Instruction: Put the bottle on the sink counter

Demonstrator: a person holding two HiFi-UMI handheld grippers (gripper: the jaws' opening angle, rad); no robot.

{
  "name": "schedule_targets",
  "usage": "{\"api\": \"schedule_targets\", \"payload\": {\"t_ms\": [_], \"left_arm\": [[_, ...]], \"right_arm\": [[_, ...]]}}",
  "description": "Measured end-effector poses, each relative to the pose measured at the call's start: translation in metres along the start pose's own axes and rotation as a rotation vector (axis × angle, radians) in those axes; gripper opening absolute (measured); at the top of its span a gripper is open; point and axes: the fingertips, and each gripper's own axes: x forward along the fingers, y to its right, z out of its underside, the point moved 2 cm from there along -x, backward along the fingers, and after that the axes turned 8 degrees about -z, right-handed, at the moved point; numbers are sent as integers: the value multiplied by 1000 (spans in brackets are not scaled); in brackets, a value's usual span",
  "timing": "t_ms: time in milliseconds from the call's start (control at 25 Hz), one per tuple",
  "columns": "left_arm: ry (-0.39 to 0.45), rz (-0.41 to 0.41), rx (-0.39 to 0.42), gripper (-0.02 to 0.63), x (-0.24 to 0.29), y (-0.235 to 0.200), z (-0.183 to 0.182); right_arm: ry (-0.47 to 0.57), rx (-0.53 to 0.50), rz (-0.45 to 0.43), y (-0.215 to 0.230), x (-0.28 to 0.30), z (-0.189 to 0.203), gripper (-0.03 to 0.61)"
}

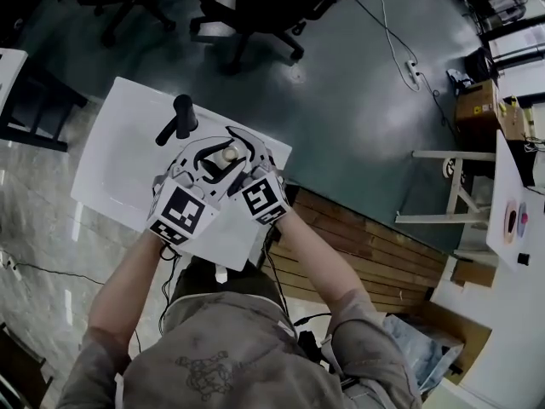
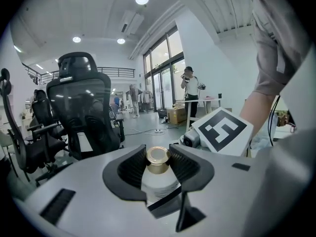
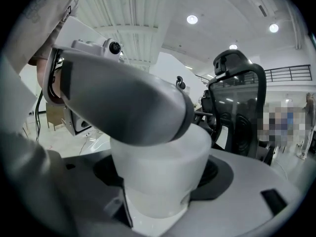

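Note:
A white bottle [image 2: 159, 184] with a gold cap [image 1: 228, 153] is held between both grippers above the white sink counter [image 1: 119, 147]. My left gripper [image 2: 158, 163] is shut on the bottle's neck just under the cap [image 2: 158, 157]. My right gripper [image 3: 160, 179] is shut on the bottle's wide translucent body [image 3: 158, 167], and a left gripper jaw crosses above it. In the head view the left gripper [image 1: 221, 157] and the right gripper [image 1: 242, 165] sit side by side, near the black faucet [image 1: 183, 116]. The bottle's base is hidden.
Black office chairs [image 1: 247, 7] stand beyond the counter on the dark floor. A wooden platform [image 1: 366, 245] lies to the right, with a white table [image 1: 515, 254], a white stool frame [image 1: 451, 186] and a cardboard box [image 1: 479, 109] further right. A person stands far off [image 2: 189, 90].

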Motion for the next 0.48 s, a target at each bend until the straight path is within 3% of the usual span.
{"api": "schedule_targets", "payload": {"t_ms": [480], "left_arm": [[-78, -62, -53, 152, 47, -20, 57]], "right_arm": [[-45, 37, -55, 21, 44, 65, 318]]}}
